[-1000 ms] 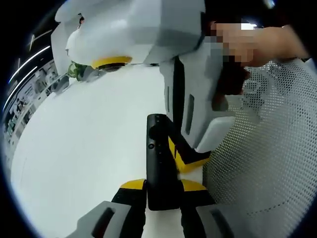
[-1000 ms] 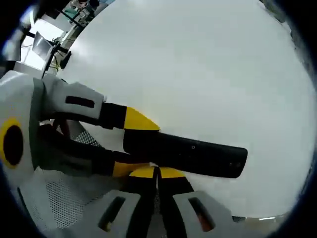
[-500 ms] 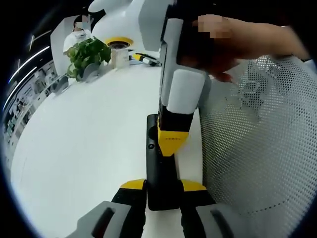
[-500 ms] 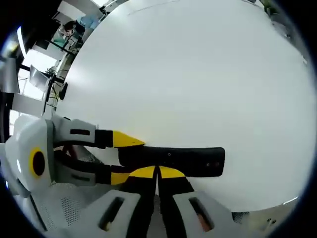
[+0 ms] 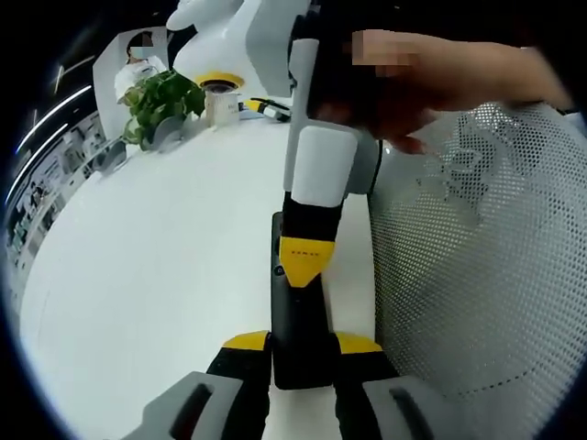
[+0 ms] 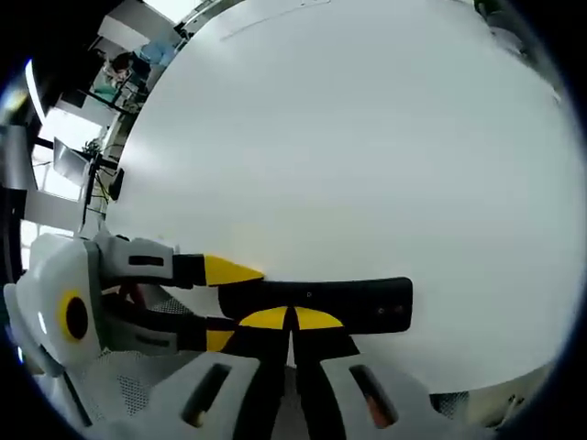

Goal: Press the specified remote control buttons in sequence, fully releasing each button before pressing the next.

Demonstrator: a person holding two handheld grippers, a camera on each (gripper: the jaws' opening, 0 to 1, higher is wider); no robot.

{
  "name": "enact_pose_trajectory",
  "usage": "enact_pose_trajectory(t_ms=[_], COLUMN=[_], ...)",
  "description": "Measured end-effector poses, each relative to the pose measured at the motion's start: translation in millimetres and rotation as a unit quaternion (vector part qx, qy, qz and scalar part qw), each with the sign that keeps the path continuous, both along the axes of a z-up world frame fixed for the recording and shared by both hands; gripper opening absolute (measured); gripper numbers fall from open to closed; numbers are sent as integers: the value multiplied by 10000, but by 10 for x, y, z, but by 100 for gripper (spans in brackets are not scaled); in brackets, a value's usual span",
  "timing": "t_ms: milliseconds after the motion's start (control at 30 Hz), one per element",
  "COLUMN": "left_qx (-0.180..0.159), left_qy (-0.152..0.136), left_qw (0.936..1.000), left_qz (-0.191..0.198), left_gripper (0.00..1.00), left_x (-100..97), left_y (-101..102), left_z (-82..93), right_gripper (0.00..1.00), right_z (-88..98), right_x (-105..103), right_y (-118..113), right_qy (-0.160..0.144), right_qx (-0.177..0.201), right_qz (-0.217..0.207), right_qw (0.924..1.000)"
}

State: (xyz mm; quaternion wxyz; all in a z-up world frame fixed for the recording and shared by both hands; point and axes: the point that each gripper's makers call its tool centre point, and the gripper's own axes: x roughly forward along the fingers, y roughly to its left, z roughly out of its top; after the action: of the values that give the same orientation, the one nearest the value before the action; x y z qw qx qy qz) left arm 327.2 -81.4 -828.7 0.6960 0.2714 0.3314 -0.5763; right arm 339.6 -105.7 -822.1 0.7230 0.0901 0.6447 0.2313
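A black remote control (image 5: 298, 312) lies flat on a white tabletop (image 5: 156, 275), near the edge closest to the person. The left gripper (image 5: 303, 353) has its two yellow-tipped jaws closed against the sides of the remote's near end, pinning it in place. From there the remote's long axis runs straight ahead, away from the left gripper.

The right gripper (image 5: 305, 266) comes down from above, held in the person's hand (image 5: 431, 82). Its jaws are pressed together into one blunt yellow tip and grip nothing. In the left gripper view that tip sits on the remote's upper face, about midway along its length; whether it is pushing a button down is too fine to tell.

In the right gripper view the remote (image 6: 316, 302) lies crosswise just beyond the closed tips, with the left gripper (image 6: 229, 293) clasping its left end. The right gripper is the one placed to press, straight down.

A potted plant (image 5: 160, 101) and a small cup (image 5: 220, 101) stand at the far edge of the tabletop.
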Motion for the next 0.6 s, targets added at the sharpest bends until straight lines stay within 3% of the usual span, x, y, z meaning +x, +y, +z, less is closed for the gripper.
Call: enact_pose_trajectory(t_ms=[167, 400, 600], left_qx=[-1, -4, -6], left_qy=[6, 10, 9], left_qw=[10000, 10000, 10000], left_qz=[11, 20, 22], left_gripper=[25, 25, 25], left_x=[0, 0, 0], left_y=[2, 1, -1], left_z=[1, 1, -3], right_gripper=[0, 0, 0], right_z=[-4, -10, -1], right_x=[-5, 3, -10], right_y=[17, 20, 10], right_qy=[-137, -130, -259], right_qx=[-176, -303, -368], right_qz=[114, -70, 142], right_qw=[9997, 9994, 9989])
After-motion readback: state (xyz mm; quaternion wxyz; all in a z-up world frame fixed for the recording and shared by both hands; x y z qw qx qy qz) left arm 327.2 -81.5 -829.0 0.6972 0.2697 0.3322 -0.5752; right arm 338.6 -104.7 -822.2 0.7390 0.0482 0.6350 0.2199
